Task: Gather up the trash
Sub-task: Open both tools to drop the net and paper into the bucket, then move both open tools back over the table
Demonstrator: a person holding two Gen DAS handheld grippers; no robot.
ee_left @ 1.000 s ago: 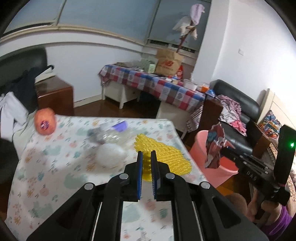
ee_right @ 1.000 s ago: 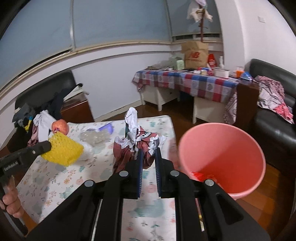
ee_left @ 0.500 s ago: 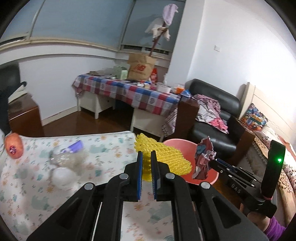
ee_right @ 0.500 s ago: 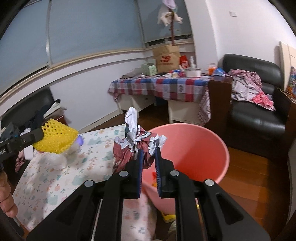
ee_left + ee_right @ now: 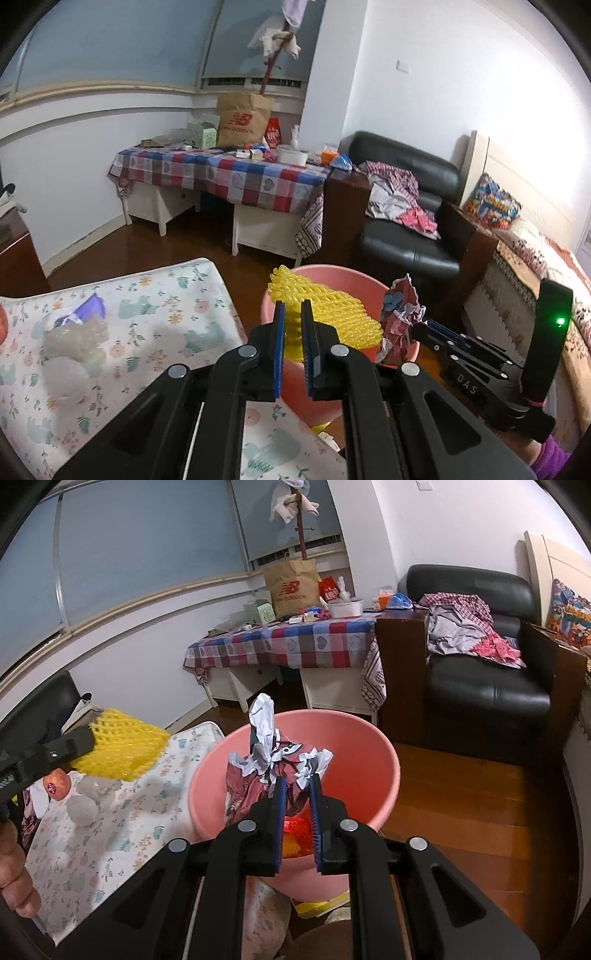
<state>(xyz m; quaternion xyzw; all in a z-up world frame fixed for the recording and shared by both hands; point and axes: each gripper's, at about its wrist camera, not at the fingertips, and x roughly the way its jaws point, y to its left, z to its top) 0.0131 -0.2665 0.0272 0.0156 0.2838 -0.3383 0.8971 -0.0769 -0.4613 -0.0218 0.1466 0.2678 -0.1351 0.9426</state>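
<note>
A yellow foam net [image 5: 332, 314] is clamped in the left gripper [image 5: 293, 332], held at the near rim of the pink bucket [image 5: 384, 760]. A crumpled wrapper [image 5: 266, 768] is pinched in the right gripper [image 5: 295, 805] over the bucket mouth. The floral-cloth table [image 5: 147, 332] beside the bucket is still littered with clear plastic [image 5: 74, 336]. Behind the bucket, wood floor [image 5: 480, 797], a plaid-covered table [image 5: 229, 177] and a black armchair [image 5: 480, 679] are seen.

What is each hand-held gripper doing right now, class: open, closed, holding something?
Left hand-held gripper: closed on the yellow foam net.
Right hand-held gripper: closed on the crumpled wrapper.
</note>
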